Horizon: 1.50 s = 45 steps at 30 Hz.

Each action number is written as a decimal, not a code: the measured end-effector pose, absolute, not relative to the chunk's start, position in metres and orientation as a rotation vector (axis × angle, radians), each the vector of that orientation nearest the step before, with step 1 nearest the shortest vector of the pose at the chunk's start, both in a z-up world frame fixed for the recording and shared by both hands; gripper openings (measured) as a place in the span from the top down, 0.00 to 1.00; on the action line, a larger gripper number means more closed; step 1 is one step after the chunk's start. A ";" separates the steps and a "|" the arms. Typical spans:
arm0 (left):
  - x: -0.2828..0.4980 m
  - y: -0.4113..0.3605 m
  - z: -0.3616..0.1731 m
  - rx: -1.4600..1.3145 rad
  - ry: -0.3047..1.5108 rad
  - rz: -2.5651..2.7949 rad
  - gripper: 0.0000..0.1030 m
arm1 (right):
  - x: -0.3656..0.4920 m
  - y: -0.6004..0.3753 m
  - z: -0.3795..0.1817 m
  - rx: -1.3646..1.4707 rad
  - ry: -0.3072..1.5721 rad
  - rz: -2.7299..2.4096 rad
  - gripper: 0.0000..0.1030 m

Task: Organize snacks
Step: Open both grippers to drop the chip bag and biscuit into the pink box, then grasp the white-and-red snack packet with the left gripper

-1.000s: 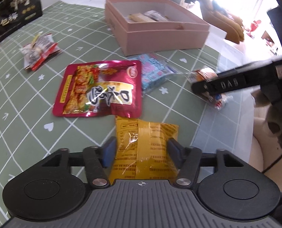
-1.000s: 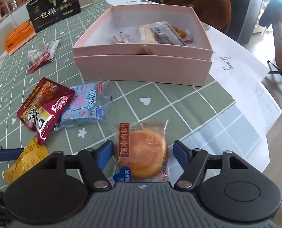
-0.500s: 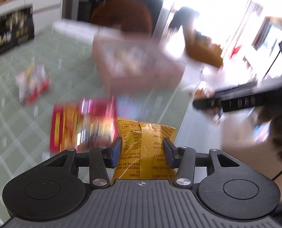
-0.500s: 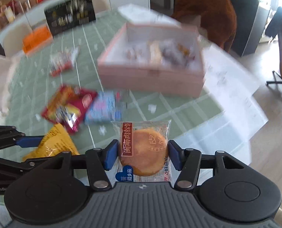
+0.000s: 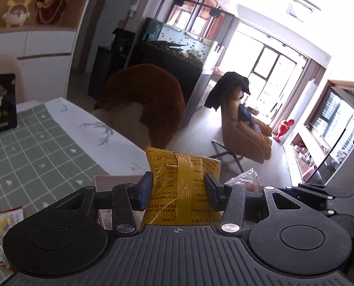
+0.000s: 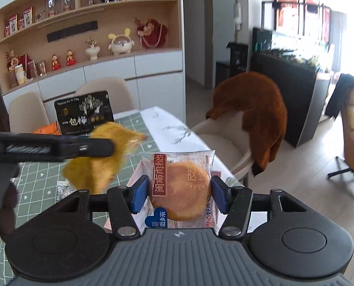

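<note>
My left gripper [image 5: 178, 188] is clamped on the yellow packet [image 5: 183, 190], which stands upright between the blue pads, lifted above the table [image 5: 34, 157]; my right gripper [image 6: 178, 194] is clamped on the pastry [image 6: 181, 190], a round golden cake in a clear wrapper with a red label, also held in the air; from the right wrist I see the left gripper's arm across the left side with the packet blurred at its tip; the pink box [image 6: 135, 174] shows only as a rim just behind the pastry, and in the left view a pink edge [image 5: 115, 180] sits behind the pads; the table wears a green grid cloth with small white marks and a white border along its far edge; a black bag [image 6: 84, 113] stands at the far end, and a small wrapped snack [image 5: 0, 226] lies at the left edge; beyond are a chair draped in a brown throw [image 6: 255, 116], wooden shelves [image 6: 86, 23] with figurines over white cabinets, a fish tank [image 5: 177, 40], a tan armchair [image 5: 243, 131] and bright windows [image 5: 272, 71].
</note>
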<state>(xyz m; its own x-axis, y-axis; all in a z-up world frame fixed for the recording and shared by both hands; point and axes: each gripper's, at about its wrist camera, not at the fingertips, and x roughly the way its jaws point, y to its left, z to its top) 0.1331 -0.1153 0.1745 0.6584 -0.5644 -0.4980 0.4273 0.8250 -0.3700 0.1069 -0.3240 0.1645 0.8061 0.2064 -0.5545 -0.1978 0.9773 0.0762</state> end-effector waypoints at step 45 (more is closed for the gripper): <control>0.061 0.036 0.018 -0.247 0.918 -0.271 0.52 | 0.098 -0.195 0.000 -0.078 0.970 0.425 0.29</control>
<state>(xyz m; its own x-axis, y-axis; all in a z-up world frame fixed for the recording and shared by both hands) 0.0609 0.0356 0.0183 0.5782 -0.3336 -0.7446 0.1252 0.9381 -0.3231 0.0979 -0.1955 0.0003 0.4902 0.3151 -0.8127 -0.3836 0.9152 0.1234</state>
